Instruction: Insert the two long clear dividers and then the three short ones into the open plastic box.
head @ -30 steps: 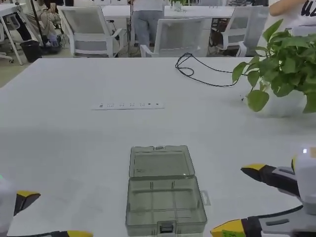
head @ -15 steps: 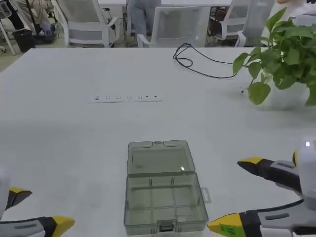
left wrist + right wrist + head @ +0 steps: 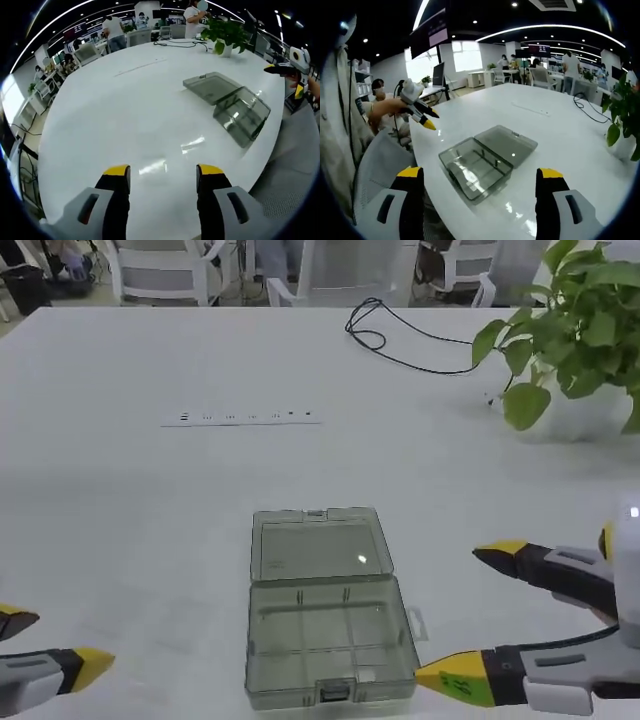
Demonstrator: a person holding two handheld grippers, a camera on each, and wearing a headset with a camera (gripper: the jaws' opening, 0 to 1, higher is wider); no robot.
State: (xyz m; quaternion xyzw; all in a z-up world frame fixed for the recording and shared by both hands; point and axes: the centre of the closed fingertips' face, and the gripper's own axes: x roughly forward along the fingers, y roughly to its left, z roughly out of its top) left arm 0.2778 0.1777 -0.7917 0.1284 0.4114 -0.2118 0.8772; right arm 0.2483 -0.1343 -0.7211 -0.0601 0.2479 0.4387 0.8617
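At the near left edge of the white table (image 3: 150,520), you are holding the left gripper (image 3: 55,640) low, its two yellow-tipped jaws standing well apart with nothing between them. In the left gripper view the same gripper (image 3: 164,172) is pointing across bare tabletop, and the box (image 3: 240,115) is lying off to the right, well apart from the jaws.

Farther back and left of centre, a flat white power strip (image 3: 245,417) is lying on the table.

In the middle, near you, the smoky clear plastic box (image 3: 330,640) is sitting open, its lid (image 3: 320,545) lying flat on the far side of the base. Thin lines are showing across the inside of the base, but you cannot tell from here whether they are dividers or moulded slots.

Beyond the box, a black cable (image 3: 400,335) is looping on the far part of the table.

To the right of the box, you are holding the right gripper (image 3: 462,615) with its jaws spread wide and empty, the nearer tip just beside the box's right front corner without touching it. In the right gripper view, that gripper (image 3: 480,173) is framing the box (image 3: 475,167) between its open jaws.

At the far right, a leafy green plant (image 3: 570,320) is standing on the table.
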